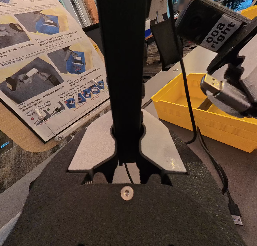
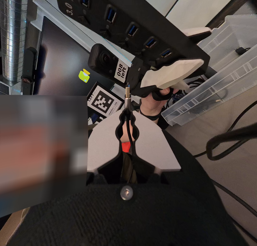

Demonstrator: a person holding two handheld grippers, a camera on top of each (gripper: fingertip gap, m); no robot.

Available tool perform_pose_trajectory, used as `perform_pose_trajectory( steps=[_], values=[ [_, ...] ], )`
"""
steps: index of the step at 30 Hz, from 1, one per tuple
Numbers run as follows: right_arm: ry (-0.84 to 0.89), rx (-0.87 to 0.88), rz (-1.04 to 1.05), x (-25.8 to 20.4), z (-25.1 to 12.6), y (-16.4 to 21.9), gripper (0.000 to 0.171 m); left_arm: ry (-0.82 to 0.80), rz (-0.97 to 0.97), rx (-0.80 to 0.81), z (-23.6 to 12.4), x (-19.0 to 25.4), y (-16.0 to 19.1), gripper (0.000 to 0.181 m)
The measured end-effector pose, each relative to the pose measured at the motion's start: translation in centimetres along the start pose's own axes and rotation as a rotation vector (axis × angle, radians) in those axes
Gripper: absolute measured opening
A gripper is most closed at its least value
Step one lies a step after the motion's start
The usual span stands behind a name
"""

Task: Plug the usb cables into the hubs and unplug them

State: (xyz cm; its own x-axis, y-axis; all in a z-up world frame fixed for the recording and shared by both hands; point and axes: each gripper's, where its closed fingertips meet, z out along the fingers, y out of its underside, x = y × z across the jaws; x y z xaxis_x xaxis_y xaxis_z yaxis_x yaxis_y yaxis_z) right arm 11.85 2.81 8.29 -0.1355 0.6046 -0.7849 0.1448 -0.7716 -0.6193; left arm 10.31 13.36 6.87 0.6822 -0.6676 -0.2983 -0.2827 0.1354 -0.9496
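Observation:
My left gripper (image 1: pixel 127 129) is shut on a long black USB hub (image 1: pixel 122 66) that stands up between its grey fingers. In the right wrist view the same hub (image 2: pixel 139 16) shows a row of several blue ports, all unplugged. My right gripper (image 2: pixel 127 112) is shut on a silver USB plug (image 2: pixel 127 94) whose black cable runs back between the fingers. The plug tip points toward the left gripper and sits apart from the hub's ports. In the left wrist view the right gripper holds that plug (image 1: pixel 217 89) at the right, near the hub.
A yellow bin (image 1: pixel 194 114) stands on the table to the right. A loose black cable with a USB plug (image 1: pixel 236 215) lies in front of it. An instruction sheet (image 1: pixel 45 66) leans at the left. A clear plastic bin (image 2: pixel 217 86) and a marker card (image 2: pixel 103 101) show beyond. One gripper's finger ends stand about 11 centimeters off the other's.

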Motion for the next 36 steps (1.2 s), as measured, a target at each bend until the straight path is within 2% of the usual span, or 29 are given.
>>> perform_pose_trajectory(
  steps=[14,25,31,36],
  values=[
    [-0.009,0.019,0.029,-0.3,-1.5,-0.3,0.008,0.104,0.055,0.007,0.4,2.6,-0.2,0.026],
    [0.066,0.026,-0.023,-0.4,-1.6,-0.4,0.008,0.052,-0.003,-0.041,0.7,1.6,0.7,0.026],
    [-0.046,-0.119,-0.01,-2.6,0.6,2.2,0.008,0.023,-0.015,-0.062,0.7,0.8,1.1,0.026],
    [-0.068,-0.195,0.004,-2.7,2.4,3.7,0.008,0.015,-0.029,-0.066,0.5,0.4,1.1,0.026]
  ],
)
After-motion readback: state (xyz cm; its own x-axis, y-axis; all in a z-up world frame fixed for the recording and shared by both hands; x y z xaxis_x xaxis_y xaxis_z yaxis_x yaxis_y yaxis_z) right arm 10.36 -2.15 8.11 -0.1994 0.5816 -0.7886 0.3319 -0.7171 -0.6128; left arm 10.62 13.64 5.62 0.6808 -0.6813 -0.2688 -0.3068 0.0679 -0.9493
